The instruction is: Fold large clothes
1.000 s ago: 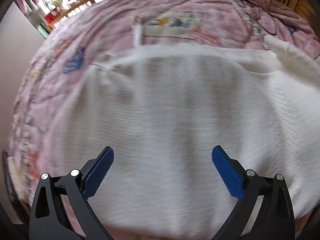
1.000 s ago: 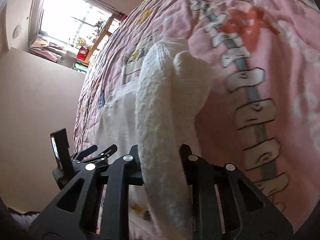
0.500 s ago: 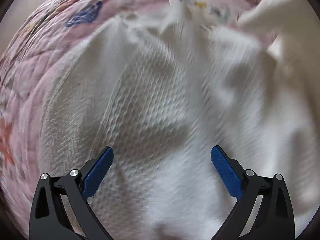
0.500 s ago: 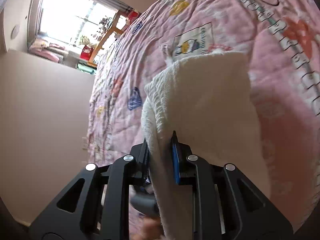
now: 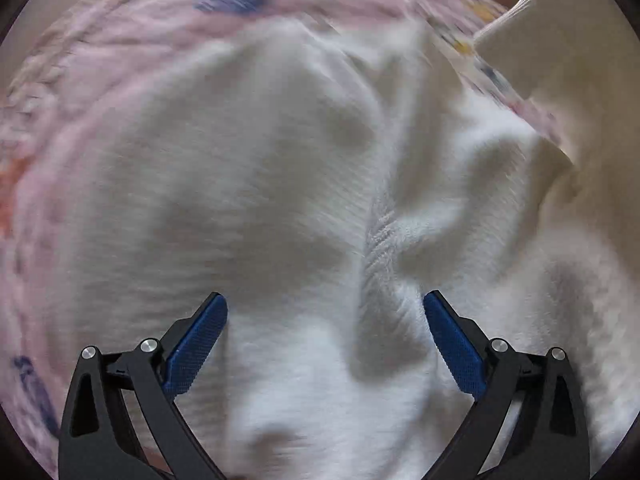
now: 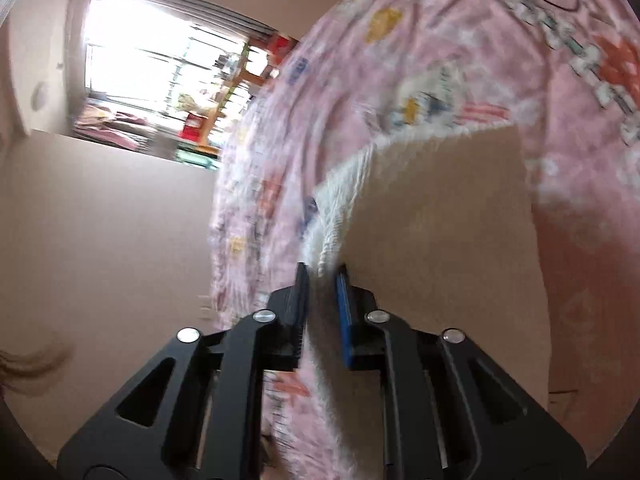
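Note:
A large white knitted garment (image 5: 280, 184) lies rumpled on a pink patterned bedspread (image 5: 100, 60). My left gripper (image 5: 325, 304) is open just above the garment, its blue pads (image 5: 196, 344) wide apart with cloth between them but not gripped. My right gripper (image 6: 323, 280) is shut on the edge of the white garment (image 6: 432, 216) and holds that part lifted off the bed; the lifted piece shows at the upper right of the left wrist view (image 5: 568, 52).
The pink bedspread (image 6: 480, 60) stretches away under the lifted cloth. A beige wall (image 6: 100, 220) stands to the left of the bed, with a bright window (image 6: 160, 64) and a cluttered shelf (image 6: 224, 96) beyond.
My right gripper has carried the garment's edge higher and across. My left gripper has dropped closer to the garment, still open. The cloth has bunched into folds.

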The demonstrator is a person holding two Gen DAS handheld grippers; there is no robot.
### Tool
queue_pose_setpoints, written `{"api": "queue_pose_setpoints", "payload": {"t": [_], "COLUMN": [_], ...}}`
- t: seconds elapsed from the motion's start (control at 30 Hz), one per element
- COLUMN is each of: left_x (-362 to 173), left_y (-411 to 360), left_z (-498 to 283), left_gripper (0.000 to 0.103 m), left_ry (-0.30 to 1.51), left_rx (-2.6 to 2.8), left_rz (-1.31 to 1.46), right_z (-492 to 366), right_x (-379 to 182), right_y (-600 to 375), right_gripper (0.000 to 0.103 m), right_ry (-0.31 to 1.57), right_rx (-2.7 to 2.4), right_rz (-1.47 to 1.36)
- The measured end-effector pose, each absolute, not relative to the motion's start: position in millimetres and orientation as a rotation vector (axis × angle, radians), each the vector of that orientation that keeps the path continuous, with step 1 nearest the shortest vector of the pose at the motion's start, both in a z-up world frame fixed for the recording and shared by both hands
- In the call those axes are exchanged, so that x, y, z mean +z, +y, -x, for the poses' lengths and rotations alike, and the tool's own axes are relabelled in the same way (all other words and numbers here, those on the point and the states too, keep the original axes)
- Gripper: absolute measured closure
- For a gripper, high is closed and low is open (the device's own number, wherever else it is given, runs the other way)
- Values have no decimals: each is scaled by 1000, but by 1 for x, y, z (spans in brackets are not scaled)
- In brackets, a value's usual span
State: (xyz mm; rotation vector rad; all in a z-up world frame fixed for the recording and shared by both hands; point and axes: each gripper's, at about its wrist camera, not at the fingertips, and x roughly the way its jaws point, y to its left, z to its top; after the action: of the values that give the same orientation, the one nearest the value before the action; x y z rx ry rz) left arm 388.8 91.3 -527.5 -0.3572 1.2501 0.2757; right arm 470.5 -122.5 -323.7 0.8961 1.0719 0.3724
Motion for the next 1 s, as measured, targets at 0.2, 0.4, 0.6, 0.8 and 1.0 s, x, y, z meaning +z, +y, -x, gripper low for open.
{"api": "queue_pose_setpoints", "payload": {"t": [0.2,0.4,0.6,0.8,1.0], "left_x": [-561,-551,-559,-565,-568], "left_y": [87,90,88,63,47], "left_z": [-409,-394,-404,-421,-435], "left_gripper": [6,7,6,6,6], "left_ry": [1336,1285,1327,1350,1386], "left_rx": [253,143,112,116,124], "left_rz": [240,248,153,107,46], "right_z": [-505,-494,-458,-444,-446], "right_x": [-278,-349,-373,-389,-456], "right_y": [-59,-117,-182,-275,-380], "right_gripper": [103,103,91,7,7], "right_ry": [966,1126,1217,1231,1339], "right_rx": [508,334,162,161,209], "right_rz": [-667,-662,-419,-344,-461]}}
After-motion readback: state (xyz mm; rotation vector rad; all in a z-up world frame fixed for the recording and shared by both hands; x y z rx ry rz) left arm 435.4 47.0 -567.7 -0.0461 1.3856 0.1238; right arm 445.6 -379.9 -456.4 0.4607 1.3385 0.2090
